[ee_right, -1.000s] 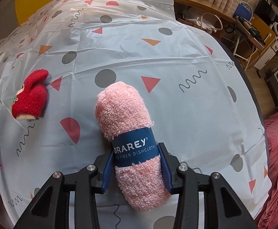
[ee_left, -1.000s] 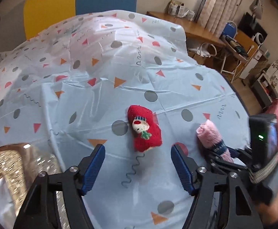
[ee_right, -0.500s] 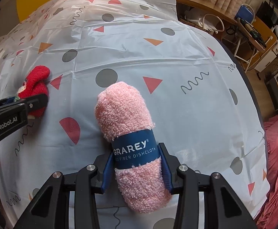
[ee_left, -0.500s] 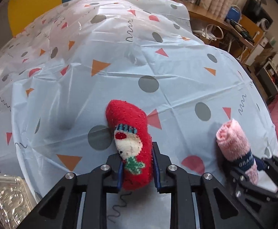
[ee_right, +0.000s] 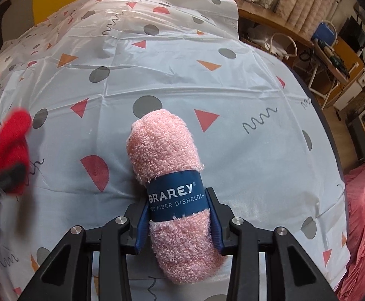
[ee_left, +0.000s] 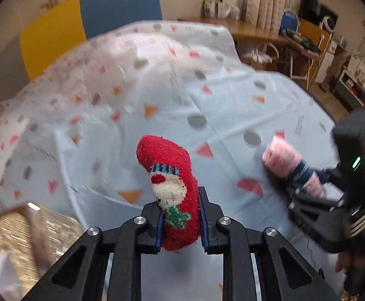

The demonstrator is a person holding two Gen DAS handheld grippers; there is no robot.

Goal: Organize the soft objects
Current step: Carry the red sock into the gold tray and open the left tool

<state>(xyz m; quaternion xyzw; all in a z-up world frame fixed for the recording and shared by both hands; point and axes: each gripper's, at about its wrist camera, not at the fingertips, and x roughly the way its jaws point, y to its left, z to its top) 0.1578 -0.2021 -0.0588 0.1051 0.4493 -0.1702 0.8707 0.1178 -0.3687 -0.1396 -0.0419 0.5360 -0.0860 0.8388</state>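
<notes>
- Left hand-held gripper (ee_left: pixel 179 222) is clamped on a fuzzy red sock (ee_left: pixel 173 190), raised above the crinkly patterned desk (ee_left: pixel 207 105) cover.
- Right hand-held gripper (ee_right: pixel 178 219) pinches a plush pink rolled dishcloth (ee_right: pixel 172 175) at its smooth navy band (ee_right: pixel 176 194).

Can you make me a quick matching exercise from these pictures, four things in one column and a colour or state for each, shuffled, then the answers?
Things:
1. red sock
2. pink dishcloth roll
3. tablecloth
4. paper band

States:
A. navy, printed GRAREY
B. clamped in the left gripper
C. pale blue with triangles and dots
D. clamped in the right gripper

Pairs: 1-B, 2-D, 3-C, 4-A
</notes>
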